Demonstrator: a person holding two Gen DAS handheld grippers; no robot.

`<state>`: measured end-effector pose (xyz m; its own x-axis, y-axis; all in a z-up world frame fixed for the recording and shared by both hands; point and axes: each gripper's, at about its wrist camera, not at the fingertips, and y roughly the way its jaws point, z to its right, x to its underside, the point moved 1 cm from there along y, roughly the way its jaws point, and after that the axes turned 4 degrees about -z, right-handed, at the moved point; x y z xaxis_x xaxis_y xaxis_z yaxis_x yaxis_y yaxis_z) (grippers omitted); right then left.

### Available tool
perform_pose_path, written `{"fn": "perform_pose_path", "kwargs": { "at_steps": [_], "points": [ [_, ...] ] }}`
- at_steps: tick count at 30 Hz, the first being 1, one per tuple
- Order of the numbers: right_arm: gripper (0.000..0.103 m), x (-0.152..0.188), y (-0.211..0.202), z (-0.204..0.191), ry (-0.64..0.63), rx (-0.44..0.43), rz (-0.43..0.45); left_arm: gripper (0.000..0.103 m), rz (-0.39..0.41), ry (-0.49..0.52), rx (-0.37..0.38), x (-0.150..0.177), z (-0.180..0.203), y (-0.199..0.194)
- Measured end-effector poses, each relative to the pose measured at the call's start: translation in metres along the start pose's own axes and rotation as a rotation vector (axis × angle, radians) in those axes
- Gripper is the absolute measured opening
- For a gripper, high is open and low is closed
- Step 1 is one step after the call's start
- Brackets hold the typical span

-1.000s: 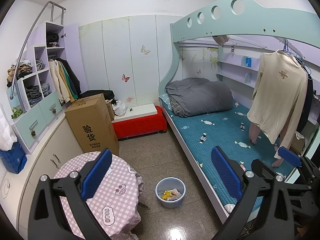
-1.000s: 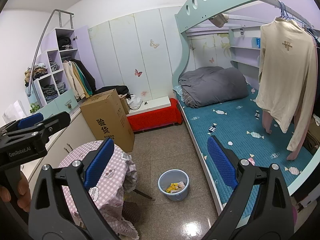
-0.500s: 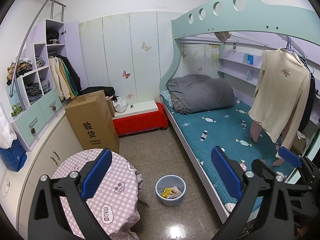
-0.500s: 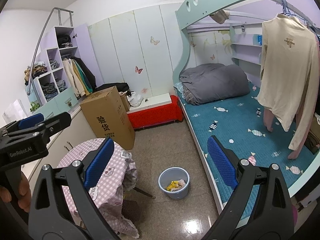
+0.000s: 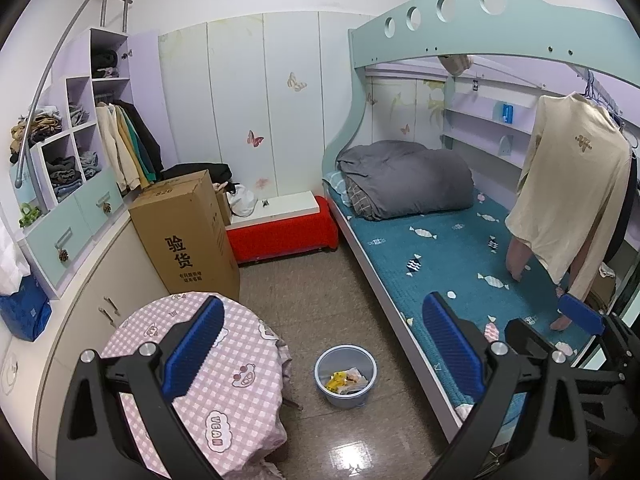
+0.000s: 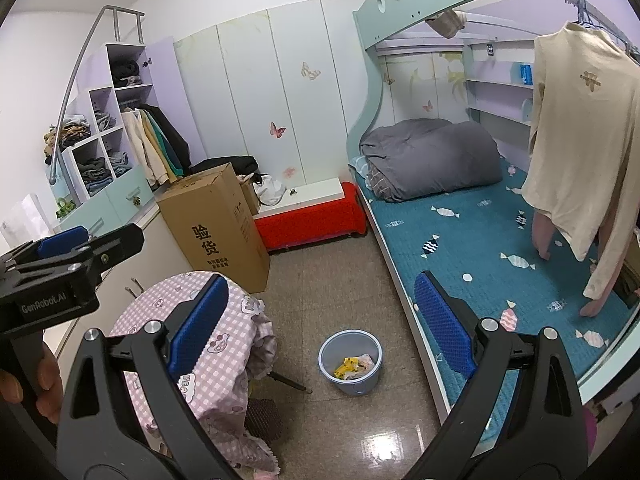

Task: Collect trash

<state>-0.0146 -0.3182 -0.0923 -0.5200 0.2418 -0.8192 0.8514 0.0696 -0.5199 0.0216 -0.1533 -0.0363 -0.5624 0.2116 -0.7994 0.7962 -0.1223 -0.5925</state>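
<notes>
A pale blue bin (image 5: 345, 375) (image 6: 350, 361) stands on the floor between the round table and the bed, holding yellow and white wrappers (image 5: 346, 381) (image 6: 353, 365). My left gripper (image 5: 320, 344) is open and empty, held high above the bin. The right gripper (image 6: 322, 326) is also open and empty, at about the same height. The left gripper's body shows at the left edge of the right wrist view, held by a hand (image 6: 24, 376). The right gripper's blue tip (image 5: 580, 314) shows at the right of the left wrist view.
A round table with a pink checked cloth (image 5: 200, 356) (image 6: 208, 332) stands left of the bin. A bunk bed with a teal mattress (image 5: 452, 256) fills the right. A tall cardboard box (image 5: 188, 236), a red bench (image 5: 284, 232), shelves and hanging clothes (image 5: 572, 192) surround the tiled floor (image 5: 312, 292).
Both views have drifted slightly back and up, so the bin and table sit a little lower in frame. Both grippers stay open and empty.
</notes>
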Motion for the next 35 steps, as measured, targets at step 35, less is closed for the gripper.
{"fn": "perform_pose_path", "kwargs": {
  "at_steps": [35],
  "points": [
    [0.092,-0.017,0.129,-0.156,-0.017,0.111,-0.118,0.097,-0.096,-0.022,0.11,-0.024,-0.185,0.104]
  ]
}}
